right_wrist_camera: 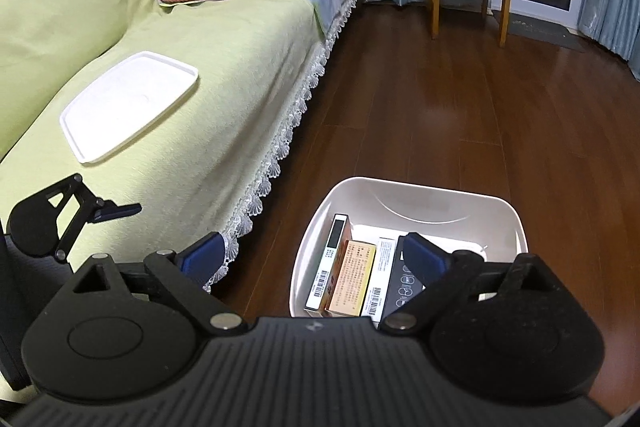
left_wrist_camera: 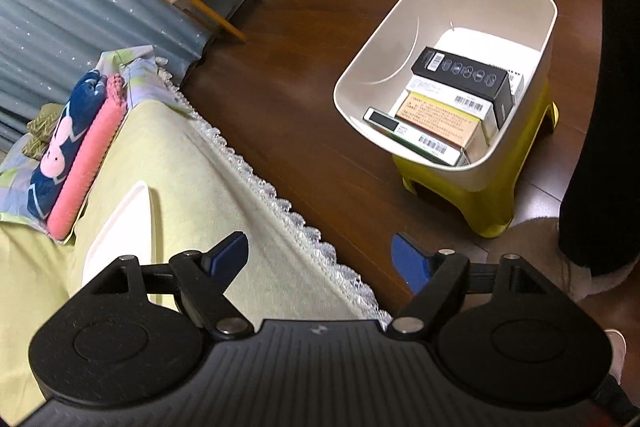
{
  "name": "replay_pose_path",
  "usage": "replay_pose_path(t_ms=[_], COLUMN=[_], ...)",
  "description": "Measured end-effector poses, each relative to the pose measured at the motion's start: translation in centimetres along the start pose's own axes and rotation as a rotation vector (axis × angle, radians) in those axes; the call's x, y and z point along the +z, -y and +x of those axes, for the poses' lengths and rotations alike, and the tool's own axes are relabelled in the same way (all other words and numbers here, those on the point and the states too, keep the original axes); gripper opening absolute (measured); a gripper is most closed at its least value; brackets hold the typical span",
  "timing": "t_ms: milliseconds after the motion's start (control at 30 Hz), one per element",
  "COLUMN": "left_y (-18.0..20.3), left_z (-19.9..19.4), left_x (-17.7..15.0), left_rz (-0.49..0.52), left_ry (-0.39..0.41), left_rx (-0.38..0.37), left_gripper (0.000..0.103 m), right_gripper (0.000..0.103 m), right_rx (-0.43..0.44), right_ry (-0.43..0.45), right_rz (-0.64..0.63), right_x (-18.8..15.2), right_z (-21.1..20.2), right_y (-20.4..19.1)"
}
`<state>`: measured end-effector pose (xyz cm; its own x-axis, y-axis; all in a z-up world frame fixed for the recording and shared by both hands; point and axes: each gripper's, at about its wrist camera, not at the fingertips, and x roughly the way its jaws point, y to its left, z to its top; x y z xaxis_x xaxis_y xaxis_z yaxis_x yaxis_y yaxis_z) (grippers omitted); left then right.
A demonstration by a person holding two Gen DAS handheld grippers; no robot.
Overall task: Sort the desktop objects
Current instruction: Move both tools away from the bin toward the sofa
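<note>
Printed cardboard boxes [right_wrist_camera: 352, 277] fill smooth rounded bin [right_wrist_camera: 420, 195].

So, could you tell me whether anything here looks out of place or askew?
Little stands out. The black box lies slanted across the other boxes in the white bin instead of slotted beside them. The white lid lies apart on the sofa cover. Both grippers are open and empty.

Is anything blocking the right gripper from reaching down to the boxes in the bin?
Nothing visible does. The right gripper hangs open above the white bin, which has no cover on it; its lid lies on the sofa. The boxes lie exposed.
</note>
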<state>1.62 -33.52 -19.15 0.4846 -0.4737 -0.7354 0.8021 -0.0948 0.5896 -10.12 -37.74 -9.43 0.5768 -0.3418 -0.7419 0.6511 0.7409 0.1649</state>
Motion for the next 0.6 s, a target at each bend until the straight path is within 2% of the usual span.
replay_pose_path(t_ms=[233,400,600], left_y=[-0.2,-2.4,-4.7], left_z=[-2.4,-5.4,-9.1], left_x=[-0.7,-2.6,-7.2], left_rz=[-0.035,-0.193,-0.407], left_ry=[-0.018,-0.009,-0.03], left_rx=[0.045,0.101,0.181], left_gripper=[0.08,0.081,0.086], right_gripper=[0.094,0.094,0.094], right_rx=[0.033,0.069,0.128], right_ry=[0.0,0.003,0.016], right_rz=[0.019,0.002,-0.049], right_x=[-0.4,-0.8,-1.4], right_z=[-0.6,-0.8,-1.2], right_y=[-0.3,-1.7,-5.2])
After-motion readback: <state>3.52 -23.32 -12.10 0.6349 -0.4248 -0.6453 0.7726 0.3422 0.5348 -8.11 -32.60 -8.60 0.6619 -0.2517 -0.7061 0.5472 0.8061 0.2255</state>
